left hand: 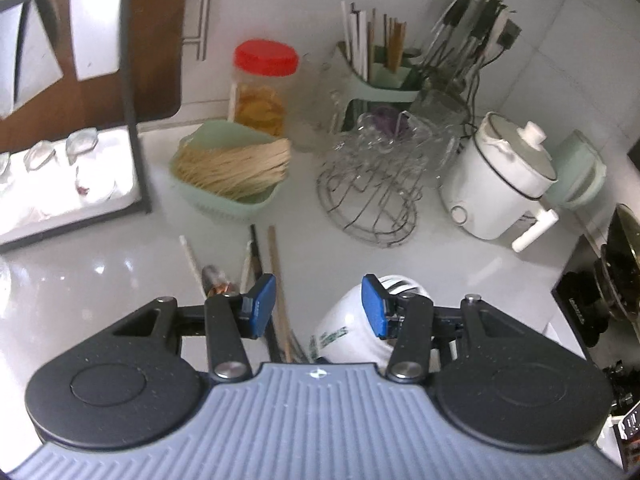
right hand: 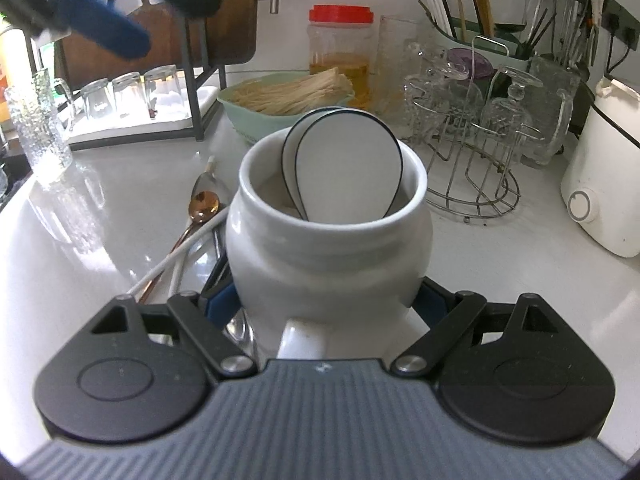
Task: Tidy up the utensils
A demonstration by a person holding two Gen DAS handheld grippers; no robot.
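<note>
My right hand-held gripper [right hand: 326,300] is closed on the lower body of the white ceramic jar [right hand: 326,240], one blue pad against each side, and the jar stands upright on the white surface [right hand: 100,248]. Inside the jar, two white spoons with dark rims [right hand: 348,164] lean bowl-up against the far wall.

My left hand-held gripper [left hand: 318,306] hangs above the surface with its jaws partly open and nothing between the blue pads [left hand: 262,304]. Beneath it lie the loose utensils: a white chopstick [left hand: 191,260], a brown chopstick [left hand: 276,264] and a dark one [left hand: 256,256], beside a metal spoon [left hand: 214,276]. In the right wrist view, a copper-coloured spoon [right hand: 204,204] rests just left of the jar, with white sticks [right hand: 176,260] crossing its handle.

Farther back stand:
- a green basket of pale noodles [left hand: 232,168];
- a red-lidded plastic jar [left hand: 264,84];
- a wire rack of upturned glasses [left hand: 376,168];
- a green holder of chopsticks [left hand: 380,68];
- a white electric cooker [left hand: 504,188].
</note>
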